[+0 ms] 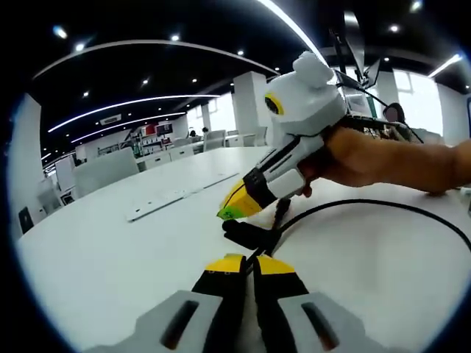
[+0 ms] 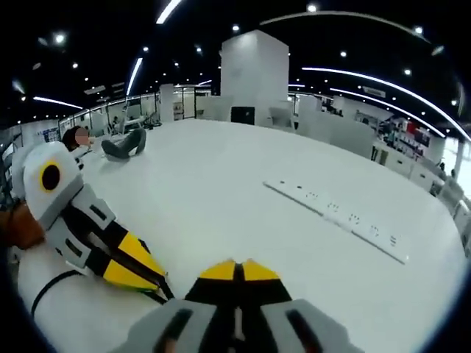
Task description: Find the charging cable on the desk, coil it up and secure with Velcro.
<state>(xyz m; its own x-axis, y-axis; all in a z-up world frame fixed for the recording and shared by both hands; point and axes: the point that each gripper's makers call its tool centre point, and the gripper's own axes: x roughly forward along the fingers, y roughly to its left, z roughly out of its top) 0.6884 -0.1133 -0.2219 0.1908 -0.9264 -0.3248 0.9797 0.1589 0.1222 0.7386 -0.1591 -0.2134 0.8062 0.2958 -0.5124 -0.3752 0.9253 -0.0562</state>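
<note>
Cable [image 1: 383,208], black, lies on the white desk [image 1: 110,257] in the left gripper view, curving from the right edge of frame toward centre and ending at a black plug or strap end [image 1: 250,234] just ahead of that view's own jaws. Left gripper [image 1: 249,263]: yellow-tipped jaws pressed together, no gap visible; cable end sits right at the tips, but cannot tell if it is pinched betw. them. Right gripper [image 1: 237,208] enters this view from the right, held by a hand [image 1: 360,158], its yellow tip angled down to the desk just beside the same cable end.

Right gripper view: own gripper [image 2: 237,266] w/ yellow tips closed tight, nothing seen held. Left gripper [image 2: 136,276] comes in from the left, white body, yellow tip low on the desk [image 2: 221,184]. Short arc of cable [image 2: 51,287] shows beneath it at lower left; the long run of cable across the desk is seen in the left gripper view, not here.

Power strip [image 2: 335,218], white, long, lies flat on the desk right of centre, well apart from the grippers; sockets legible here. Left gripper view shows the same strip [image 1: 176,197] more distant, detail not legible.

Dark grey object [image 2: 124,145] rests at far left of the desk in the right gripper view; too small to identify. Office background, ceiling light strips in both views.
</note>
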